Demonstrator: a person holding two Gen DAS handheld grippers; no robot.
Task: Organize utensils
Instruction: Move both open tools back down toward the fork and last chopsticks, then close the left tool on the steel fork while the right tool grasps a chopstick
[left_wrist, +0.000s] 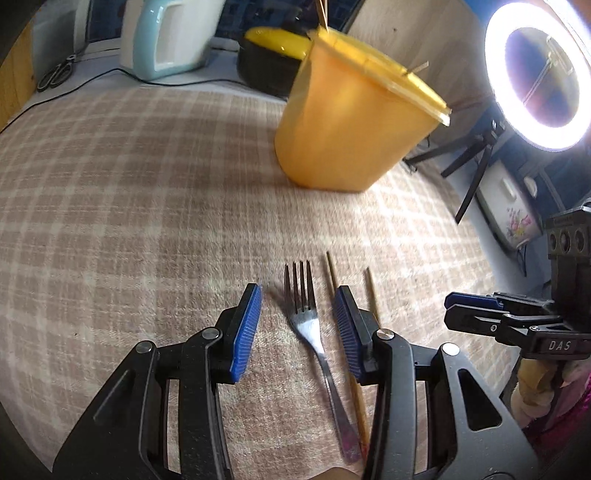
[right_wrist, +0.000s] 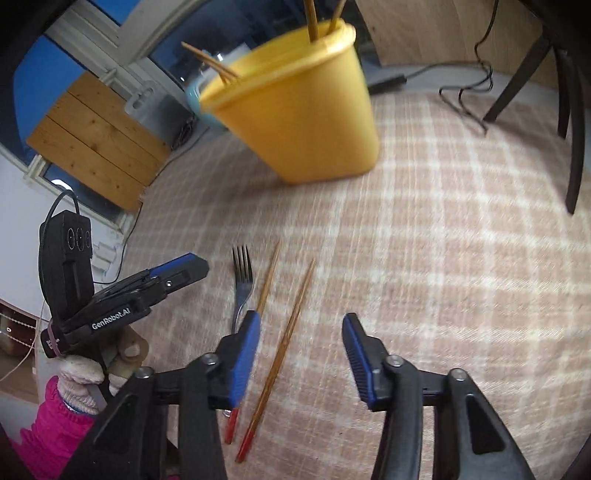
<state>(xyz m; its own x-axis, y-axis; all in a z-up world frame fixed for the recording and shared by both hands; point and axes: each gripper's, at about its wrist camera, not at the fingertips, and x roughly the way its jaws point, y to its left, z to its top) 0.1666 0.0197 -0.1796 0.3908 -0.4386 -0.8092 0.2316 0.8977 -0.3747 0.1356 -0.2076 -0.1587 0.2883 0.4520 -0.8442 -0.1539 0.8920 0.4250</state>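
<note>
Fork (left_wrist: 309, 325) lay flat on the checked tablecloth (left_wrist: 129, 221), tines toward the yellow cup (left_wrist: 351, 125), with 2 chopsticks (right_wrist: 284, 347) just beside it on the right. Left gripper (left_wrist: 298, 314) was wide open, jaws straddling the fork, gripping nothing. Right gripper (right_wrist: 301, 343) was also wide open and empty over the outer chopstick; more chopsticks stood in the cup.

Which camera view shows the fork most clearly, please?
The left wrist view: the fork lies between the open left hand-held gripper fingers, tines and handle visible. In the right wrist view, the right hand-held gripper finger hides its handle; only tines and neck show.
</note>
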